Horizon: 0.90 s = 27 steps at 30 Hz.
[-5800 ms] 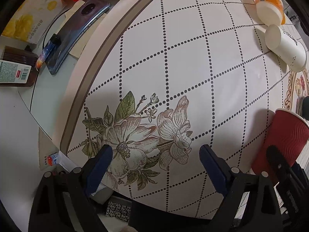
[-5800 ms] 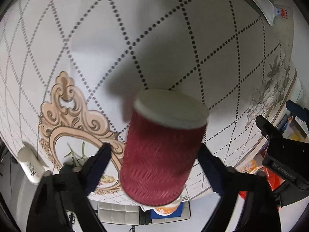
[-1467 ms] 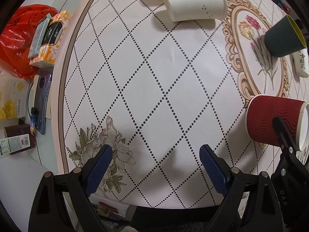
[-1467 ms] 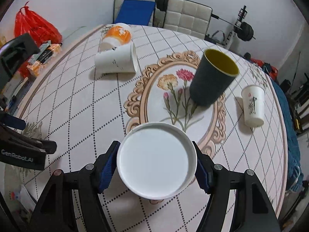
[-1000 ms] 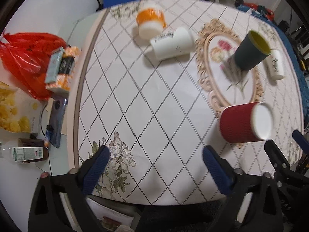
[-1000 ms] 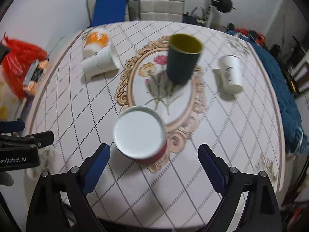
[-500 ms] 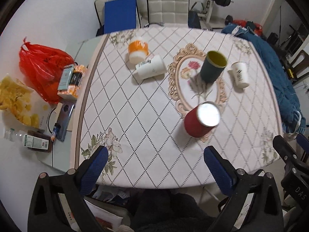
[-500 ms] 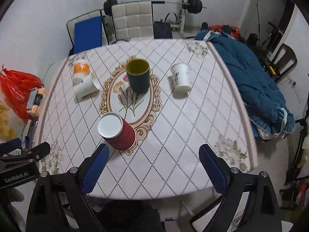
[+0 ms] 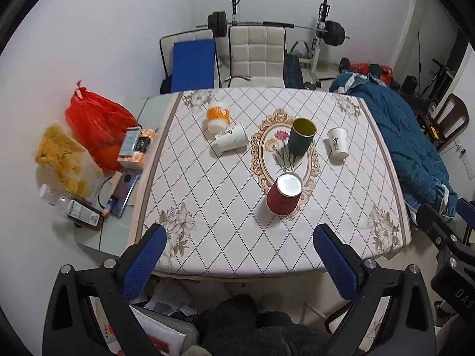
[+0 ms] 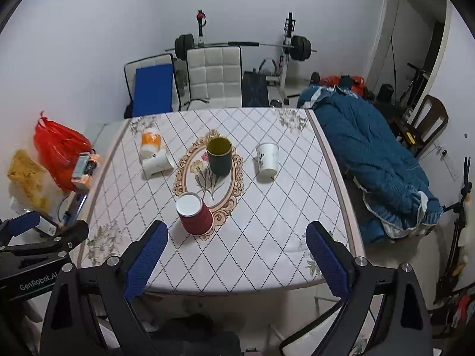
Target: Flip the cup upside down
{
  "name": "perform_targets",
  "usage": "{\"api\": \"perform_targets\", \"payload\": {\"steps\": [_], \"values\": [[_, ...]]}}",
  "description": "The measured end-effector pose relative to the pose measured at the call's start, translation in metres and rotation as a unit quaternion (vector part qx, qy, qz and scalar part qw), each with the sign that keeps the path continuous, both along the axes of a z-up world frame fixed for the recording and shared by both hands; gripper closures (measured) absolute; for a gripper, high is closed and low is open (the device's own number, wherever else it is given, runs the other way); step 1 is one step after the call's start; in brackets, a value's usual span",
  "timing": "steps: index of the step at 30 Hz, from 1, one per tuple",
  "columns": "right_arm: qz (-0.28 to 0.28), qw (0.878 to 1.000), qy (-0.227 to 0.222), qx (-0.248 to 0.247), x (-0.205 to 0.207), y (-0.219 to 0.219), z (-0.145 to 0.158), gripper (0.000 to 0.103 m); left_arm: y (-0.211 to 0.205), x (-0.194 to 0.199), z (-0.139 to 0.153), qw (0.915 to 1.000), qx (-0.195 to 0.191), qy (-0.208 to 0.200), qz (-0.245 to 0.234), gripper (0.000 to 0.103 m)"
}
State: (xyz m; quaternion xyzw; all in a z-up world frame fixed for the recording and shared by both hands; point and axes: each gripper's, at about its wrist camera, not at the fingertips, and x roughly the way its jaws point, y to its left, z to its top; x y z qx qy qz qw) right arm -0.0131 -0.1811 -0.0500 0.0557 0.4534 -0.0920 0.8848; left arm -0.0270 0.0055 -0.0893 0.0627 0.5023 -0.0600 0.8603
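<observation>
Red cup (image 9: 284, 194) inverted on surface (image 9: 213, 195), well apart from left tongs (image 9: 239, 262) and right tongs (image 10: 236, 258), both agape, empty, right tongs cropped in left view.

The upside-down cup (image 9: 284, 193) stood on the counter (image 9: 207, 207), nearest the front edge. Behind it stood an upright cup (image 9: 302, 141); left of that cup lay two tipped cups (image 9: 230, 141), touching, and right of it stood another cup (image 9: 338, 146).
</observation>
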Motion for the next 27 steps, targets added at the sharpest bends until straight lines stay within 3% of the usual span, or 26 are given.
{"api": "perform_targets", "payload": {"steps": [14, 27], "values": [[0.016, 0.999, -0.039, -0.015, -0.049, 0.016, 0.065, 0.004, 0.009, -0.036, 0.045, 0.9993, -0.003, -0.036, 0.011, 0.002], [0.01, 0.999, -0.045, -0.009, -0.056, 0.015, 0.078, 0.001, 0.006, -0.043, 0.057, 0.9988, -0.008, -0.046, 0.013, 0.002]]}}
